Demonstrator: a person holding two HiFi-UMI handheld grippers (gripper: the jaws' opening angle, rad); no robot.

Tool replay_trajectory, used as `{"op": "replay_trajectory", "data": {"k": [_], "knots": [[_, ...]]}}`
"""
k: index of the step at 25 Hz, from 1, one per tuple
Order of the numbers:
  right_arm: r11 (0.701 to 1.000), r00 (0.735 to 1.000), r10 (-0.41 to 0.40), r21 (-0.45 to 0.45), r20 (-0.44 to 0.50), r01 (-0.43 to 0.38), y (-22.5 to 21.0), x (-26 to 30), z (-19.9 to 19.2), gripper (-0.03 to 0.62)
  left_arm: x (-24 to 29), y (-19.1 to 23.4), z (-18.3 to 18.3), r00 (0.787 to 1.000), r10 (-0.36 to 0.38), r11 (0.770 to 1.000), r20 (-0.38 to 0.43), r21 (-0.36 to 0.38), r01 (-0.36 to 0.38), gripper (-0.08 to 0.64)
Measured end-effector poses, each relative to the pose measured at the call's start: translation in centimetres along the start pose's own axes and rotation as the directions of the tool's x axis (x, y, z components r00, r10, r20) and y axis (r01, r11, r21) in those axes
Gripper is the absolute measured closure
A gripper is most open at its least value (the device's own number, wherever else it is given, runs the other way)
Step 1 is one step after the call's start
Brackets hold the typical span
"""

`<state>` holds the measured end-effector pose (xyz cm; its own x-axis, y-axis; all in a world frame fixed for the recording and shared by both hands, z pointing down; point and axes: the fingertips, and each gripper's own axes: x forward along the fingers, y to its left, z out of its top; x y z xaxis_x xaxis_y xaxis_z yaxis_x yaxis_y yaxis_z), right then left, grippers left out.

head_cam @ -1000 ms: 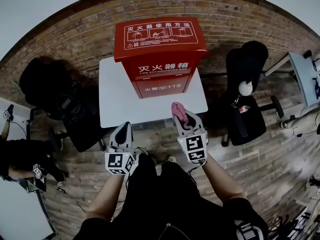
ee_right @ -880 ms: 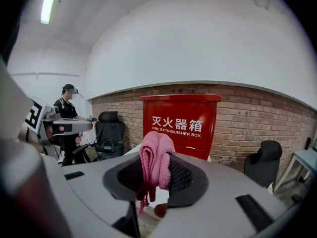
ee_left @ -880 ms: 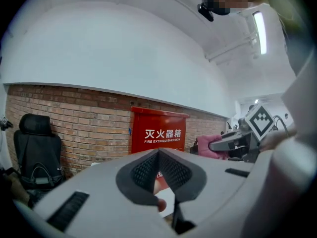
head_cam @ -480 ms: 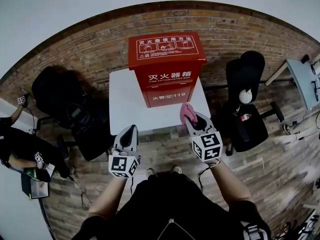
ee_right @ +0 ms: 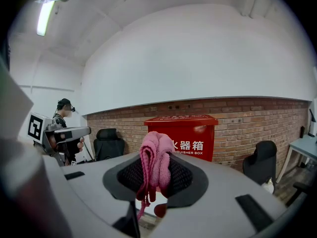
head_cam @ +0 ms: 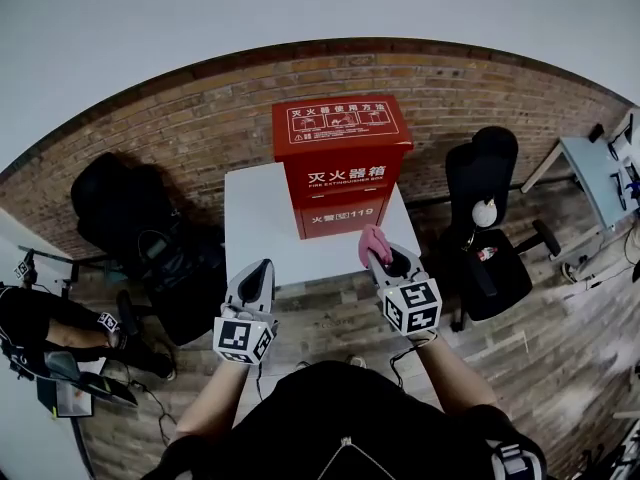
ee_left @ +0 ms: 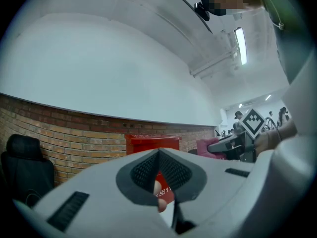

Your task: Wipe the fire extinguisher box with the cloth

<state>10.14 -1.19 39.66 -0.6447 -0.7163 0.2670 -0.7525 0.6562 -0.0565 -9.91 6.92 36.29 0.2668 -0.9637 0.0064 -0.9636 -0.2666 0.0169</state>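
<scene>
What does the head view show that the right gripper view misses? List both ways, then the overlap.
Head view only: the instruction label atop the red fire extinguisher box, and the marker cube on the right gripper. Right gripper view only: a ceiling light, and the jaws shut on the pink cloth, seen close. Both: the box, the cloth, the brick wall.

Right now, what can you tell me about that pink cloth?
The pink cloth looks soft and knitted, bunched into upright folds with a few loose strands dangling below. It is clamped between the jaws of the right hand-held gripper, the only thing touching it. It is held in the air in front of the red fire extinguisher box, which stands on the white table, and it is apart from the box.
</scene>
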Motion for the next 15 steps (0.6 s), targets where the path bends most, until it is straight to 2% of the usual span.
{"op": "replay_trajectory", "data": {"k": [5,15], "knots": [[1.000,1.000,0.004,0.008,-0.024,-0.003,1.5,-0.8,-1.4,0.479,-1.1,0.4,-0.8,1.000,-0.001,1.000,-0.005,-0.026,0.001,0.540],[1.000,1.000,0.023,-0.005,-0.006,-0.023,3.2,-1.6,-1.0,0.479,-2.2,0.5,-1.9,0.999,-0.026,0.998,-0.023,-0.065,0.024,0.538]]}}
